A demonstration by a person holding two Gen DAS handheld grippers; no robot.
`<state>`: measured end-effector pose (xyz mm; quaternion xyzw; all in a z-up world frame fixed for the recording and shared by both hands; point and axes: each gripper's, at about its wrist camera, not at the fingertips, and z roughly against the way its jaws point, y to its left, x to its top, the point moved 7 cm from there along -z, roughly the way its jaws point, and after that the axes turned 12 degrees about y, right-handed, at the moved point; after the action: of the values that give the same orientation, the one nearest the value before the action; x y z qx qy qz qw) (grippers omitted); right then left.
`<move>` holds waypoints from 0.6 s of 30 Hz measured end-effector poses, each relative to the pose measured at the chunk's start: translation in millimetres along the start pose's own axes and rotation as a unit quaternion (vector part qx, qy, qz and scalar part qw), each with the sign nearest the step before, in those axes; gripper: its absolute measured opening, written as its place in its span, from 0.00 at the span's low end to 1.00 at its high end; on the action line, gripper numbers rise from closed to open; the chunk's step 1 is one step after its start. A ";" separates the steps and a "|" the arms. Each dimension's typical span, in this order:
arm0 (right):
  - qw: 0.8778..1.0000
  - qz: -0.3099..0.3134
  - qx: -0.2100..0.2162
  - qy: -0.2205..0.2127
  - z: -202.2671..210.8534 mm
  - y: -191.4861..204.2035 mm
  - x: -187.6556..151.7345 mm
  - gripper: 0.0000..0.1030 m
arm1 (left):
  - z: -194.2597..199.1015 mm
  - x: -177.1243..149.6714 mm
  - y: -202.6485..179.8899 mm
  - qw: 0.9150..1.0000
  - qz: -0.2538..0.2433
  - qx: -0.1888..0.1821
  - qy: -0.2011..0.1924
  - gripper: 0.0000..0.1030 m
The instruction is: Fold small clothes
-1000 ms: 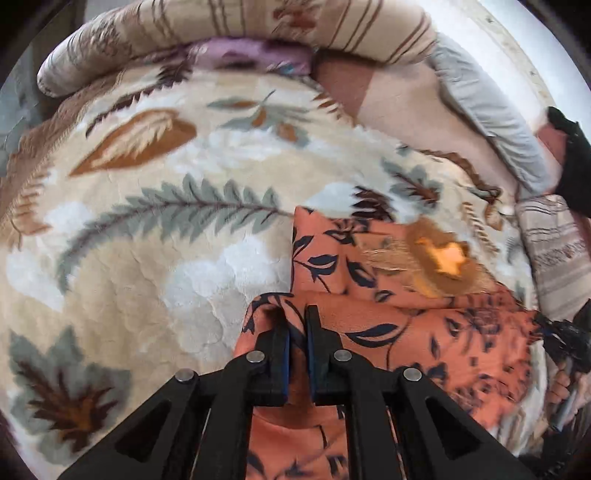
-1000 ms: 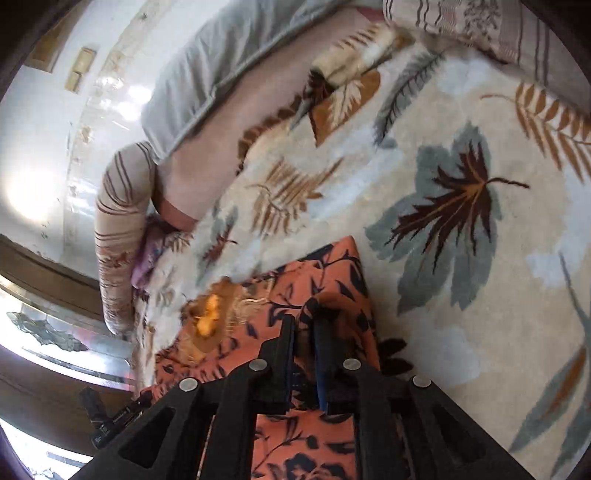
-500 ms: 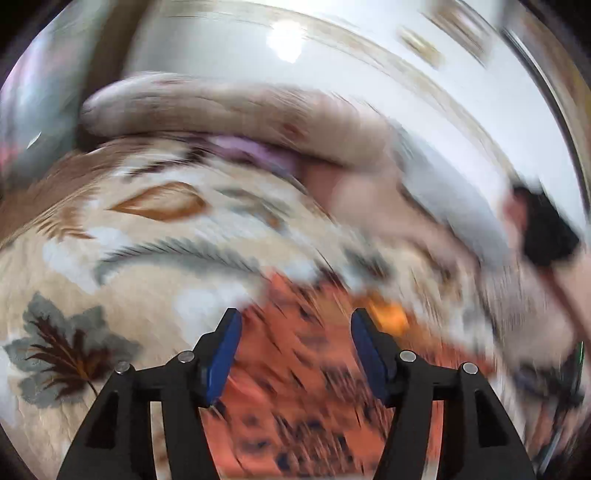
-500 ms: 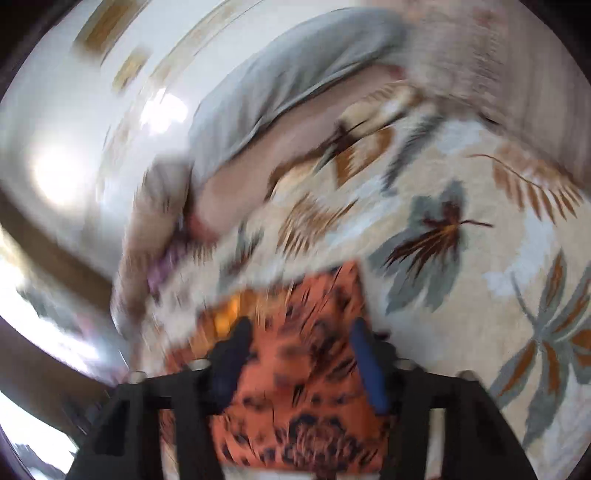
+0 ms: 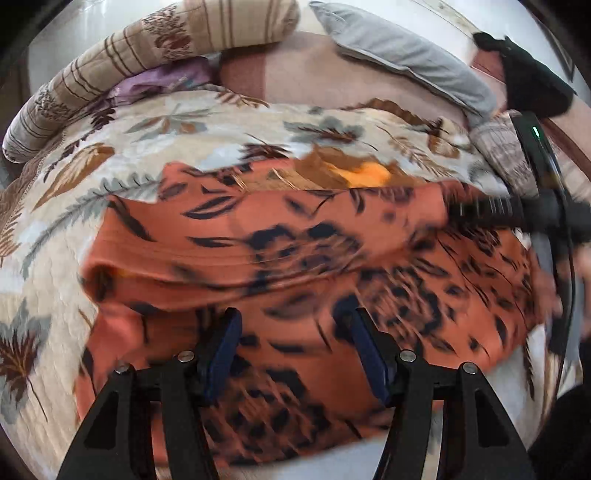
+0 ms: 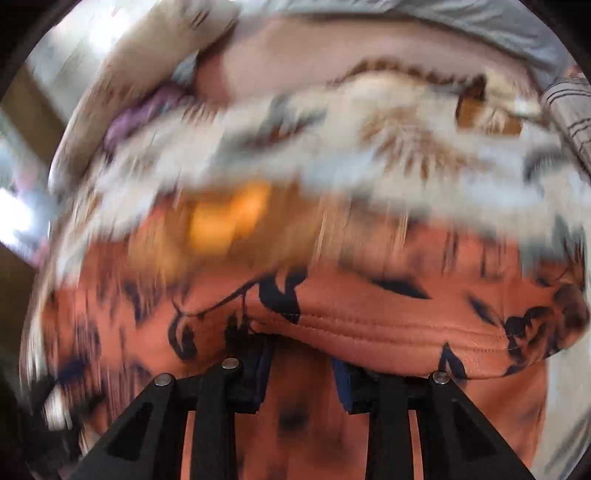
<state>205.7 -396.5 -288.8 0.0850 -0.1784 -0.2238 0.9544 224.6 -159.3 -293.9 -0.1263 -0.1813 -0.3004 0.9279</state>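
Both grippers have let go since a second ago. Right view: heavily blurred. Orange floral garment [image 5: 295, 236] spread on leaf-print quilt [image 5: 229, 125], mid-frame; left gripper [image 5: 293, 354] unclenched above it; right gripper [image 6: 301, 373] closing, folded hem just beyond, nothing visibly pinched.

Spread across the bed: a cream quilt [image 5: 155, 147] printed with grey and brown leaves (blurred in the right wrist view [image 6: 332, 147]). Along its far edge, a long striped bolster [image 5: 166, 44] with brown flower patches, curved round the corner. Tucked just under that, a bit of purple cloth [image 5: 159, 79]. Beside it a pinkish-brown blanket [image 5: 314, 70], and laid over that a grey pillow [image 5: 406, 59]. At the right edge a striped grey cushion [image 5: 498, 147]. Behind everything, a pale wall [image 5: 443, 14].
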 end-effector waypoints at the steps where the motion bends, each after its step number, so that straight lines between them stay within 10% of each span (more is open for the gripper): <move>1: 0.999 -0.031 0.011 -0.025 3.9 -9.2 21.7 0.31 | 0.4 5.4 4.3 1.000 0.006 0.003 -0.006 0.61; 7: 0.992 -0.059 0.073 -0.090 44.6 -13.8 40.2 0.31 | 16.5 18.6 46.0 0.994 0.093 0.012 -0.048 0.61; 18: 0.982 0.130 0.111 0.084 -46.6 149.0 -19.3 0.31 | 47.9 12.1 128.9 0.963 0.247 0.063 -0.091 0.61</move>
<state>266.4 -251.9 -301.5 0.1848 -0.1305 -0.0688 0.9716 299.0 -47.6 -261.9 -0.1351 -0.2463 -0.0368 0.9590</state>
